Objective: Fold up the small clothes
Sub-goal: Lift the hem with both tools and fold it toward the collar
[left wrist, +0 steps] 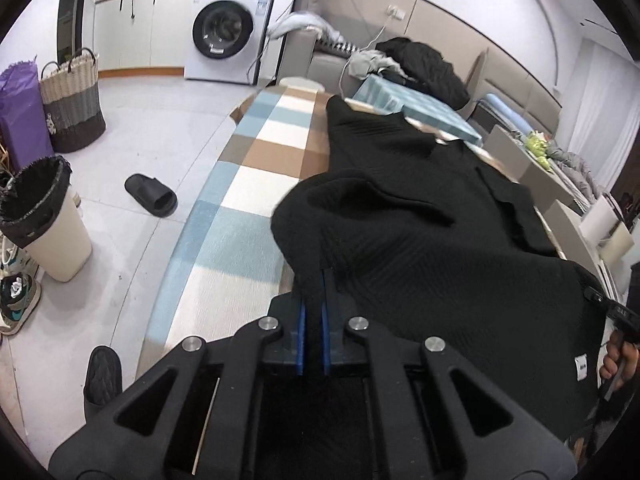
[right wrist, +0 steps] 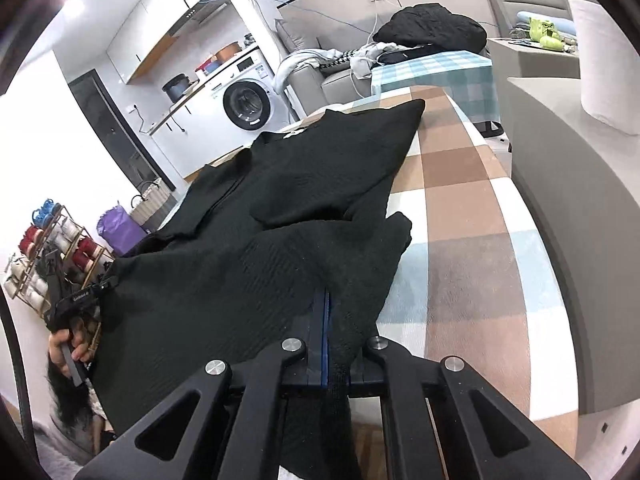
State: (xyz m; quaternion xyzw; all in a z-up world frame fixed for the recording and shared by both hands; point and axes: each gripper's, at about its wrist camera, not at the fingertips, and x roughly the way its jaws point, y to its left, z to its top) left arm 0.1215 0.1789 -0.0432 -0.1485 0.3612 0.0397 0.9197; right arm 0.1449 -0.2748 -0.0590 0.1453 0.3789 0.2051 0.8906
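Observation:
A black ribbed knit garment [left wrist: 420,220] [right wrist: 300,184] lies lengthwise on a table covered with a checked blue, brown and white cloth [left wrist: 248,184] [right wrist: 460,216]. Its near end is lifted off the cloth. My left gripper [left wrist: 323,276] is shut on the near left corner of the hem, and fabric bulges over the fingertips. My right gripper [right wrist: 325,296] is shut on the near right corner, with a strip of knit running back between its blue pads. Each view shows the other gripper at its edge, held by a hand [left wrist: 616,360] [right wrist: 68,344].
On the floor to the left stand a lined bin [left wrist: 44,216], a woven basket [left wrist: 72,100] and a black slipper [left wrist: 150,194]. A washing machine [left wrist: 224,36] is at the back. A grey cabinet [right wrist: 560,200] with a paper roll [right wrist: 604,60] flanks the table's right.

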